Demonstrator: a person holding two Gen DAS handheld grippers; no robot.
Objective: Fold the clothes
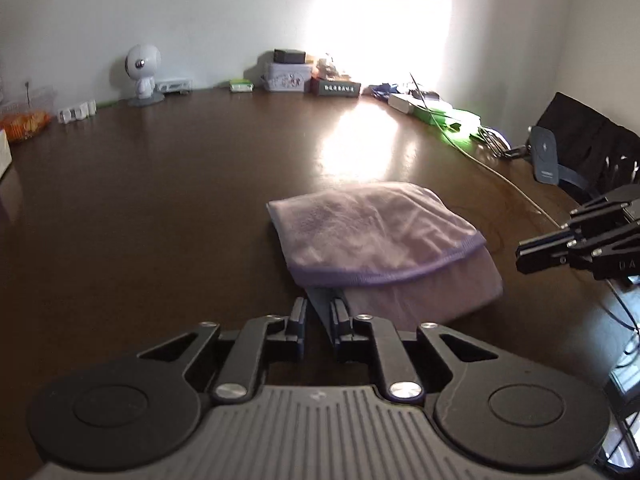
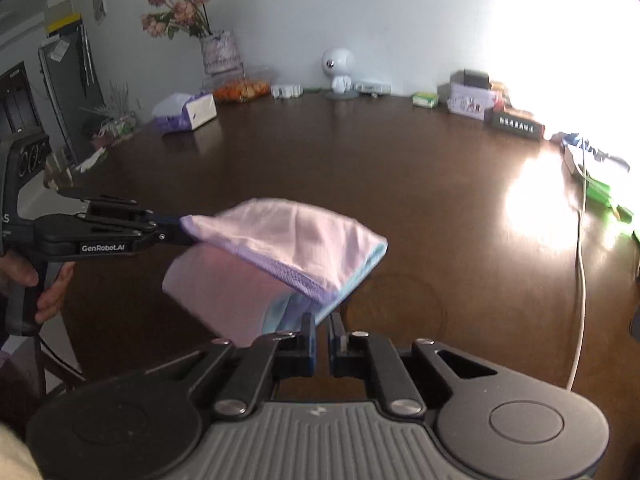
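A pale pink garment (image 1: 376, 240) with a purple hem and a light blue edge is held partly folded over the dark wooden table (image 1: 160, 200). My left gripper (image 1: 319, 312) is shut on its near corner. In the right wrist view the same garment (image 2: 288, 240) hangs between both grippers. My right gripper (image 2: 321, 326) is shut on its blue edge. The left gripper (image 2: 176, 232) comes in from the left, pinching the far corner. The right gripper (image 1: 524, 256) shows at the right edge of the left wrist view.
Along the wall stand a white robot figurine (image 2: 338, 68), a tin box (image 1: 288, 76), a tissue pack (image 2: 186, 112), a flower vase (image 2: 220, 52) and a fruit box (image 2: 240, 88). A white cable (image 2: 580, 260) and green items (image 1: 444, 116) lie at right.
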